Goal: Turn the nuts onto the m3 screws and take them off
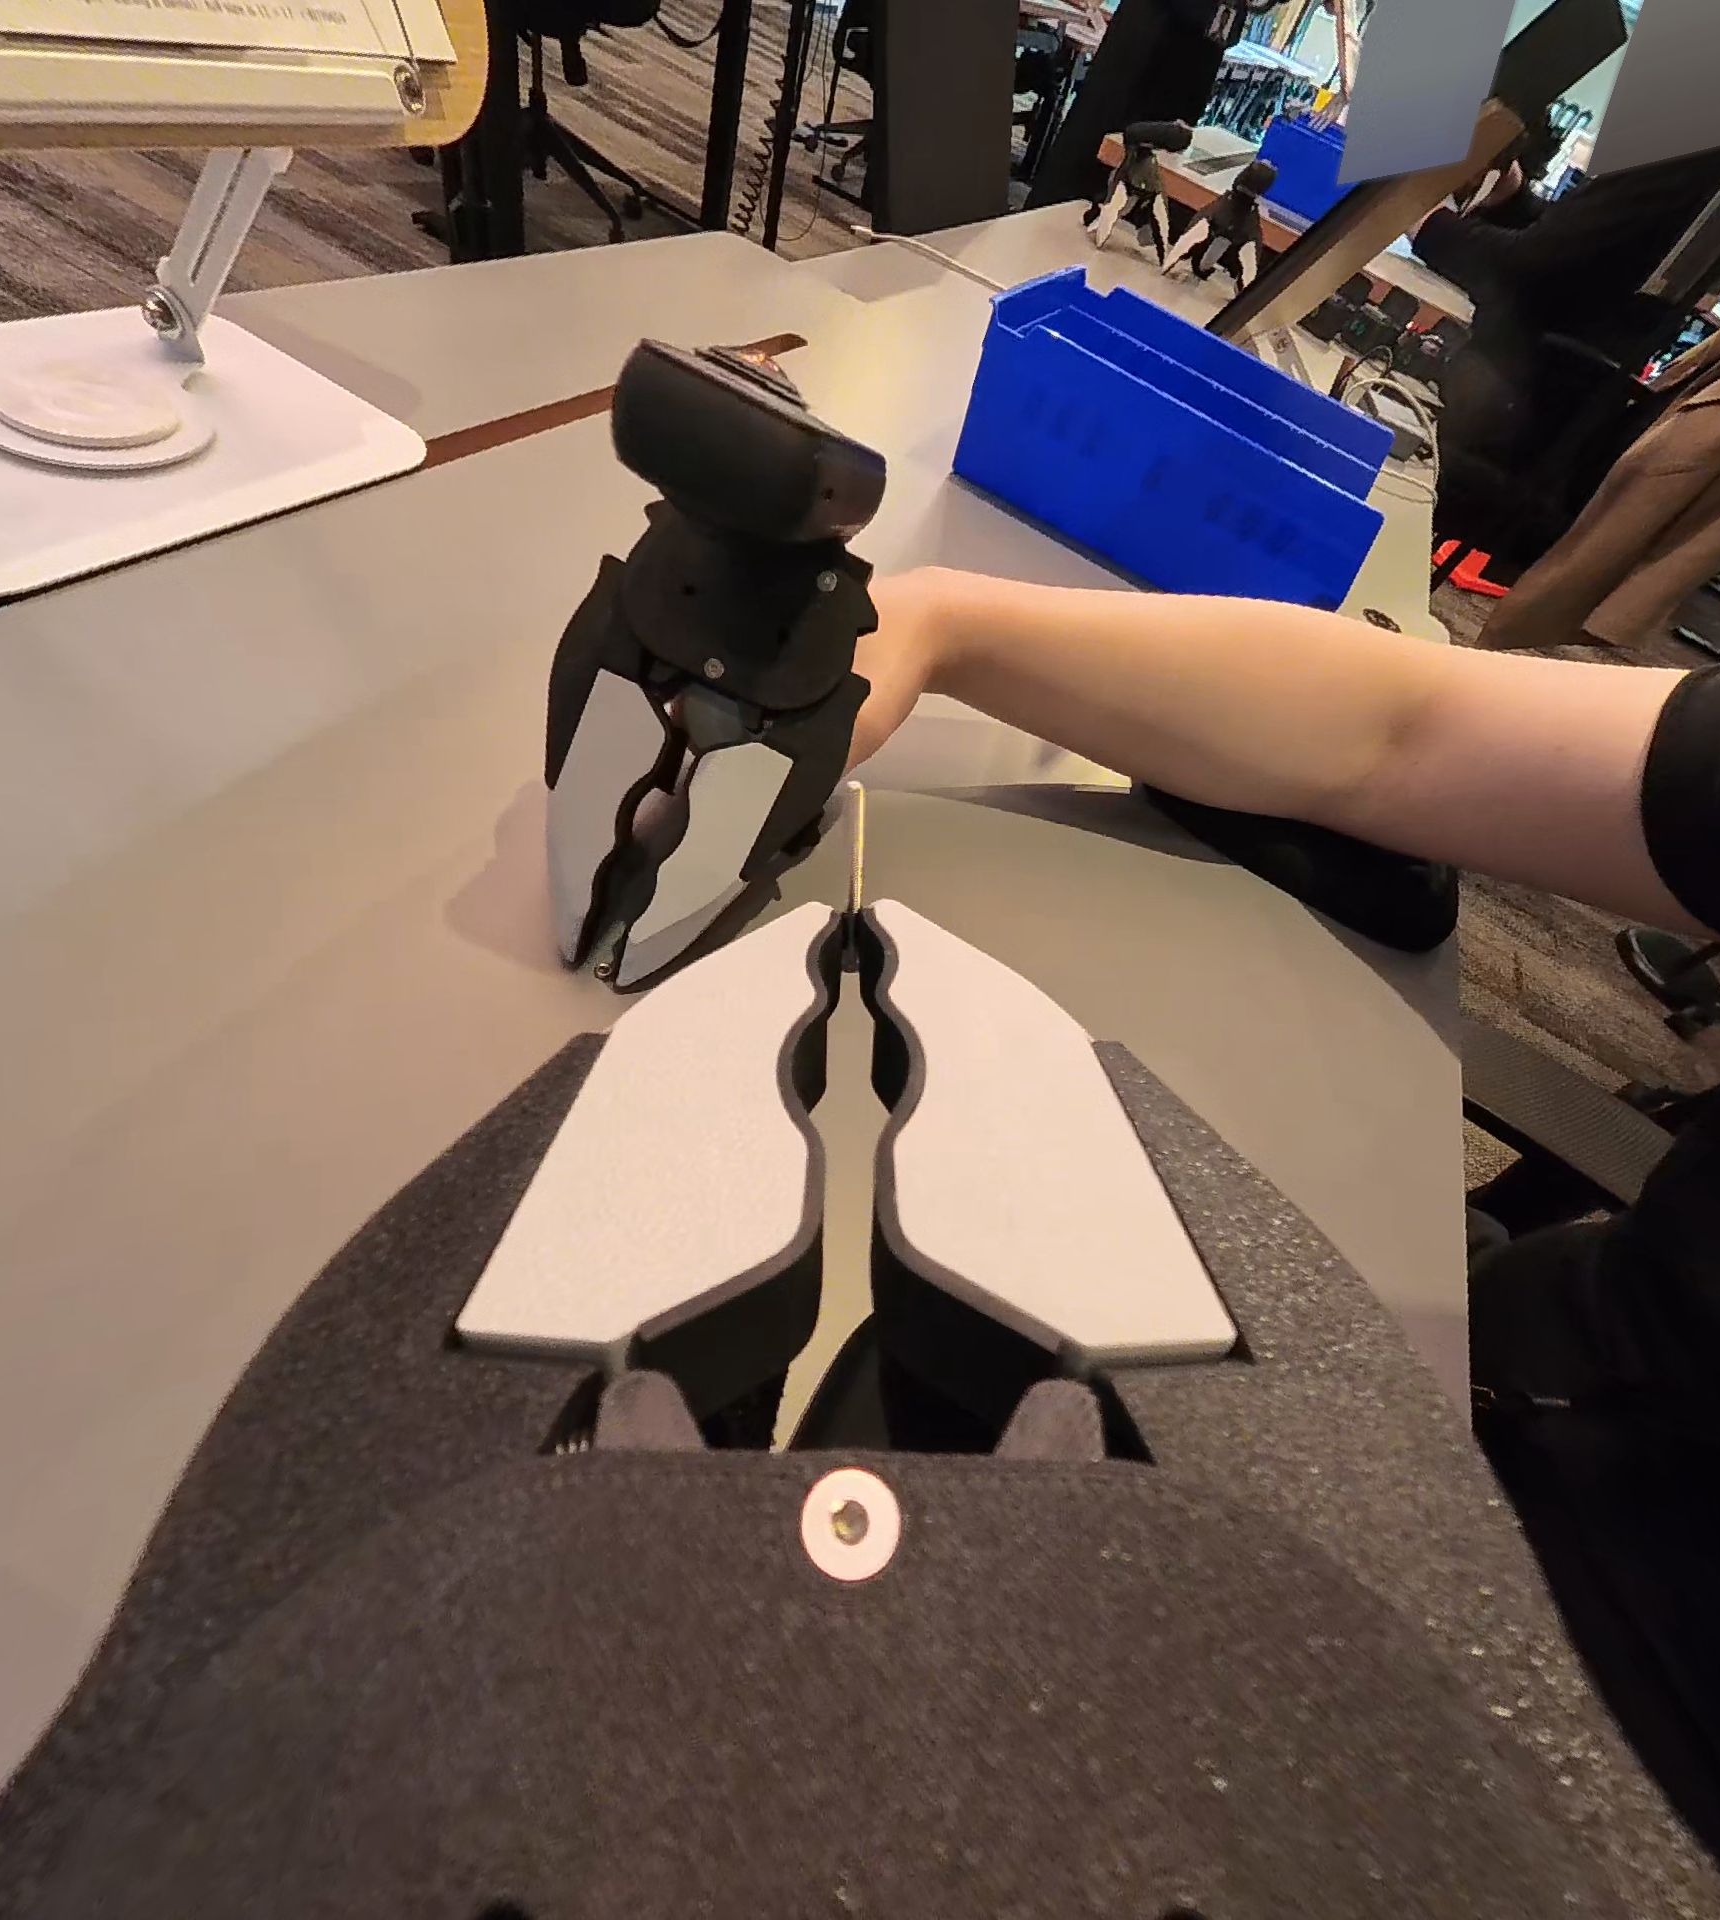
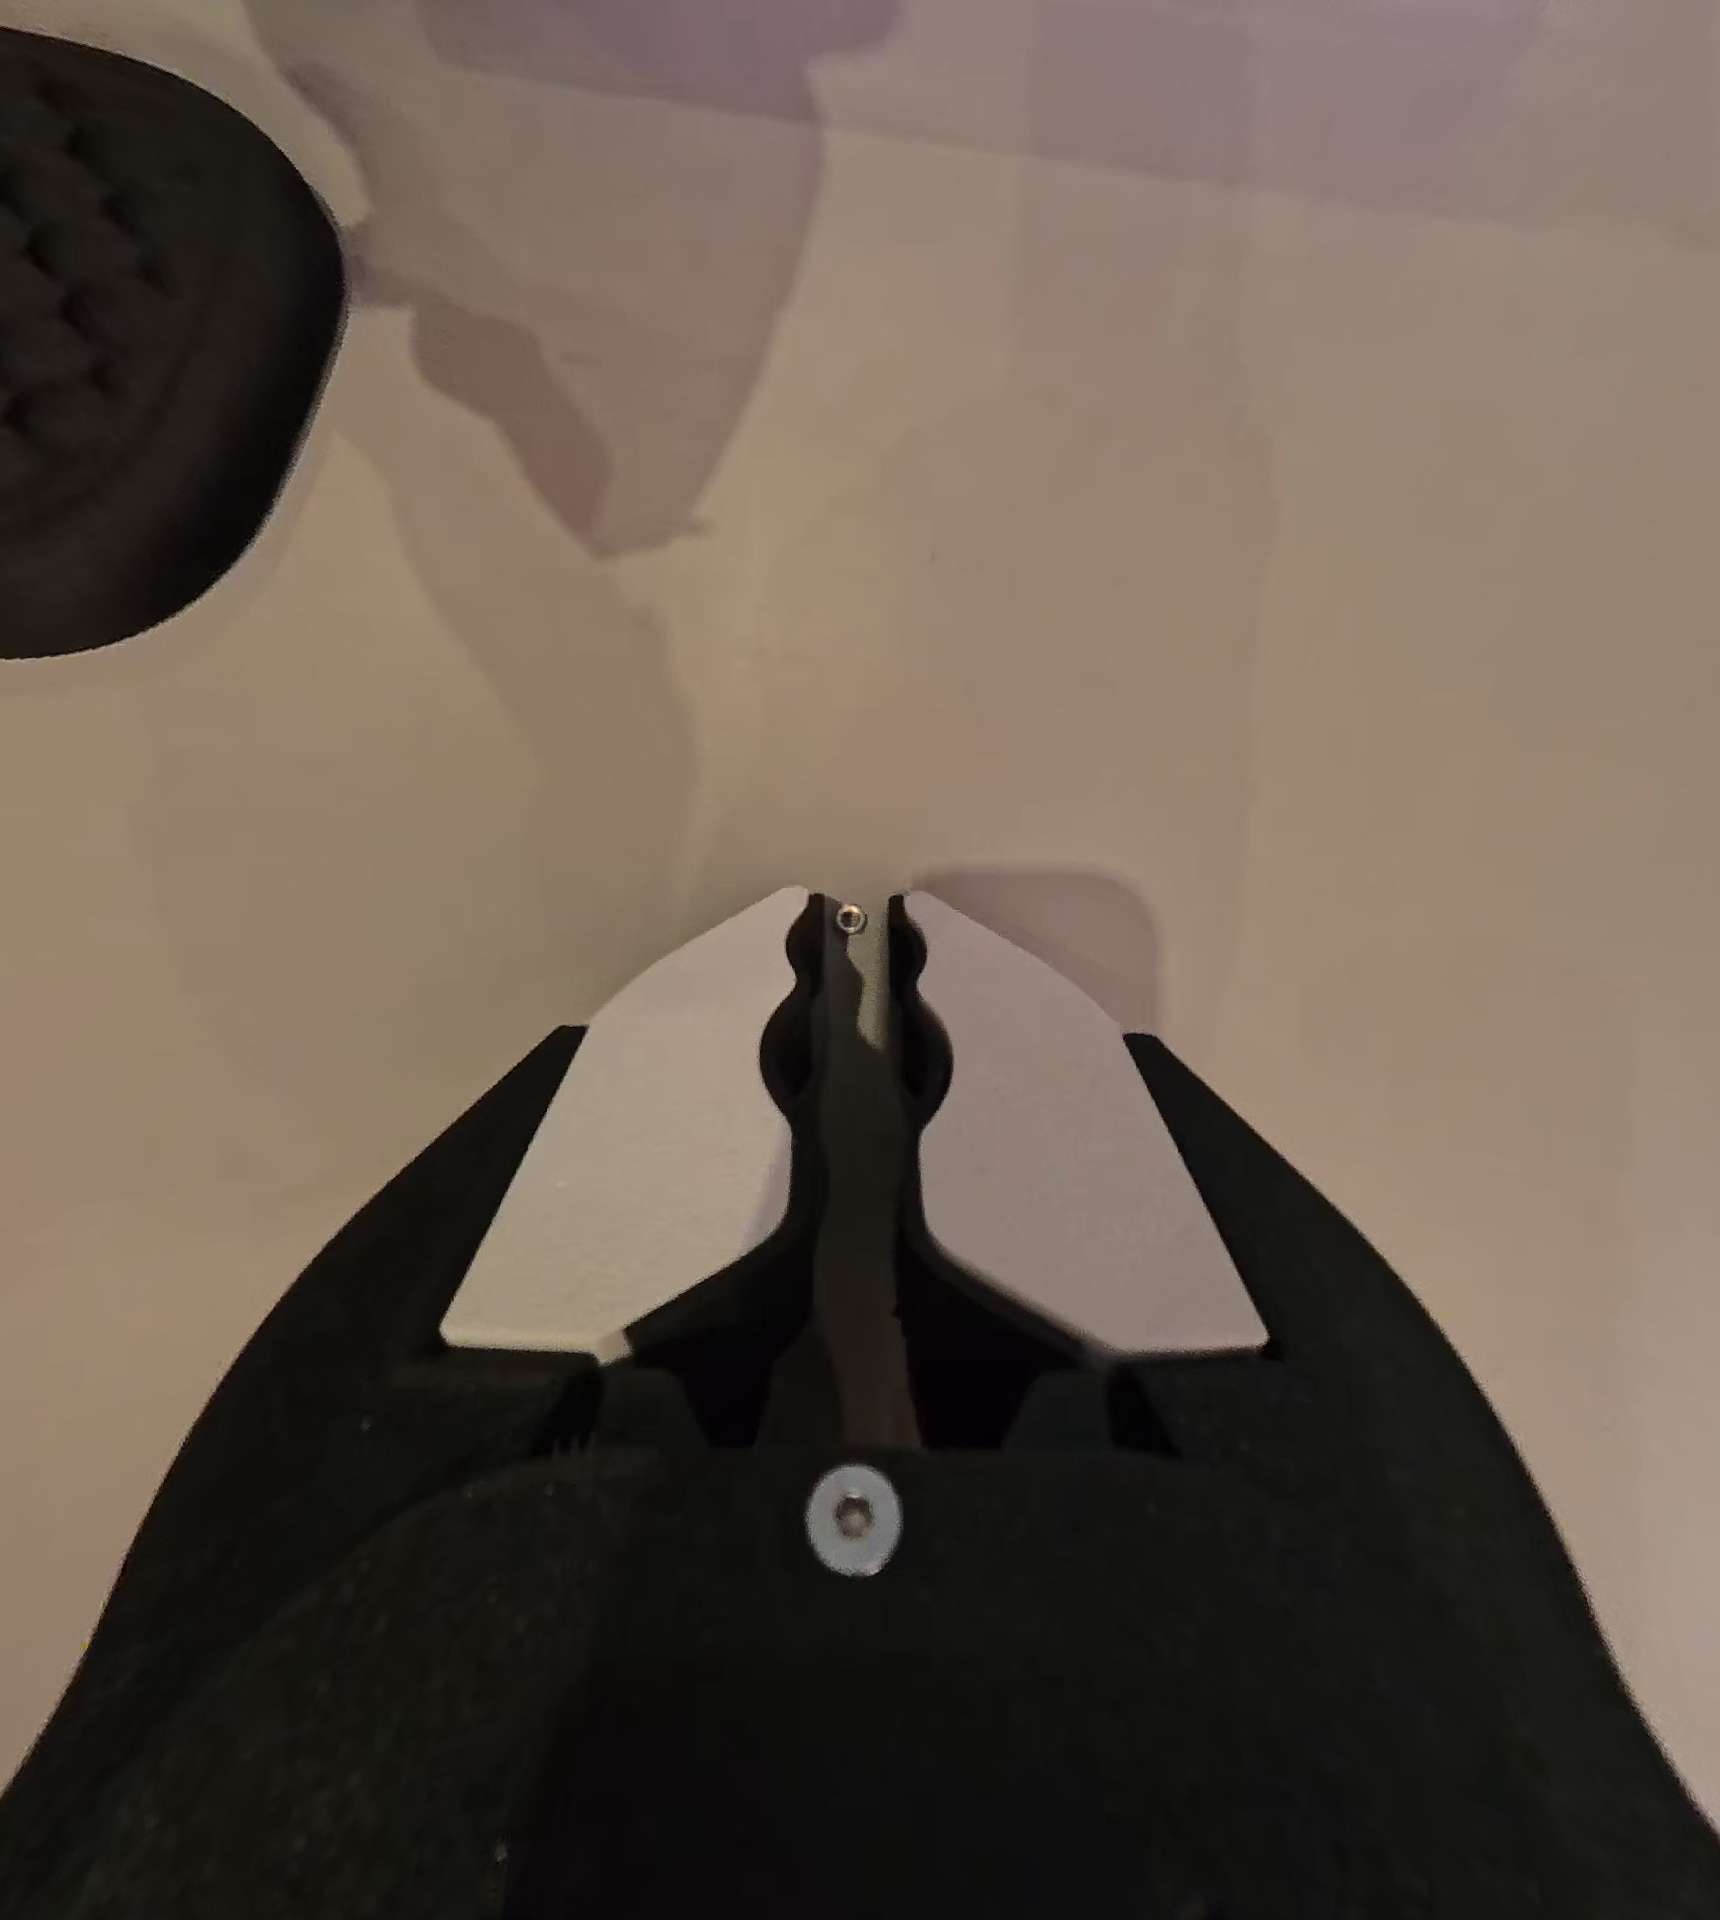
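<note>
Left wrist view shows my left gripper [image 1: 848, 920] clenched on the m3 screw [image 1: 854, 852], which I hold by its lower end so that the thin silvery shank stands upright beyond my tips, bare and free for a nut to go on; I judge that is why I grip it so low; no nut shows on the shank. Farther off, my right gripper [image 1: 607, 961] points steeply down with its tips at the grey table [image 1: 212, 831], just left of the screw, the forearm [image 1: 1199, 707] stretched over a black wrist pad [image 1: 1334, 883]; a blue bin [image 1: 1168, 457] stands well behind. Right wrist view looks straight down on the table, and between my right gripper's [image 2: 848, 914] tips sits the nut [image 2: 850, 917], a tiny bright metal ring with a dark hole, seen end on; my fingers are nearly together around it, so I take it as pinched off the surface, though the grip is too small to see surely; bringing it hole-first to the shank's tip seems the next need.
</note>
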`<action>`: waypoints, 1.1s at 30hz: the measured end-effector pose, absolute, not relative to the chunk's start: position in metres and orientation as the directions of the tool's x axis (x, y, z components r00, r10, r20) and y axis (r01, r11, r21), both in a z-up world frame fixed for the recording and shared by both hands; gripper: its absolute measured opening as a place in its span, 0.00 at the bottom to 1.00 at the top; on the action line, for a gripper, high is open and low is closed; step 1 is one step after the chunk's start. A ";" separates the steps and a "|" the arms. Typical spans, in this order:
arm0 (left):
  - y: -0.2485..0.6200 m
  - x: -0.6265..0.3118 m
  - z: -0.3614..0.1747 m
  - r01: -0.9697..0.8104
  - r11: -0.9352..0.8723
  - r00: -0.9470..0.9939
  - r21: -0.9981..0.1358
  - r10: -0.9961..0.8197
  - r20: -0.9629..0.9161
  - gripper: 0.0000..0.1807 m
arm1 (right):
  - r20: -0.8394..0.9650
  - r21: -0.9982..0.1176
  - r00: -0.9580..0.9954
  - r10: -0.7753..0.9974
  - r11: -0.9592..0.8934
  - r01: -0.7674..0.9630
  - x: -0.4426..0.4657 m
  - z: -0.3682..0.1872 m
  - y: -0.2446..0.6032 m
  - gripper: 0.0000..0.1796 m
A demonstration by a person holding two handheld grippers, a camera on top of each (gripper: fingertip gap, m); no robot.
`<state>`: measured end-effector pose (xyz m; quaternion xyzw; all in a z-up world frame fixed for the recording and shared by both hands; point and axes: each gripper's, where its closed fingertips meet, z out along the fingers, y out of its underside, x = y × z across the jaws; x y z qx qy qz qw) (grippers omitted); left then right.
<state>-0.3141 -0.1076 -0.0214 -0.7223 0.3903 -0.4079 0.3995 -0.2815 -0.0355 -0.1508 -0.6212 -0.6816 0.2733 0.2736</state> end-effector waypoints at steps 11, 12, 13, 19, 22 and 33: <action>-0.109 -0.311 -0.020 -0.243 -0.374 0.358 -0.895 -0.892 0.275 0.01 | 0.082 -0.674 -0.099 0.992 0.128 0.727 -0.281 -0.152 -0.039 0.03; -0.108 -0.311 -0.019 -0.242 -0.374 0.358 -0.895 -0.892 0.276 0.01 | 0.081 -0.670 -0.099 0.992 0.128 0.731 -0.281 -0.152 -0.039 0.03; -0.108 -0.311 -0.019 -0.242 -0.374 0.357 -0.896 -0.892 0.276 0.01 | 0.078 -0.669 -0.100 0.992 0.126 0.733 -0.281 -0.152 -0.039 0.03; -0.107 -0.310 -0.019 -0.247 -0.373 0.362 -0.894 -0.892 0.271 0.01 | 0.073 -0.688 -0.108 0.992 0.128 0.714 -0.282 -0.151 -0.039 0.03; -0.105 -0.311 -0.022 -0.255 -0.376 0.372 -0.891 -0.888 0.269 0.01 | 0.086 -0.690 -0.119 0.989 0.145 0.709 -0.279 -0.151 -0.040 0.03; -0.099 -0.312 -0.056 -0.376 -0.382 0.414 -0.845 -0.884 0.215 0.01 | 0.022 -0.795 -0.172 0.985 0.121 0.594 -0.264 -0.113 -0.061 0.03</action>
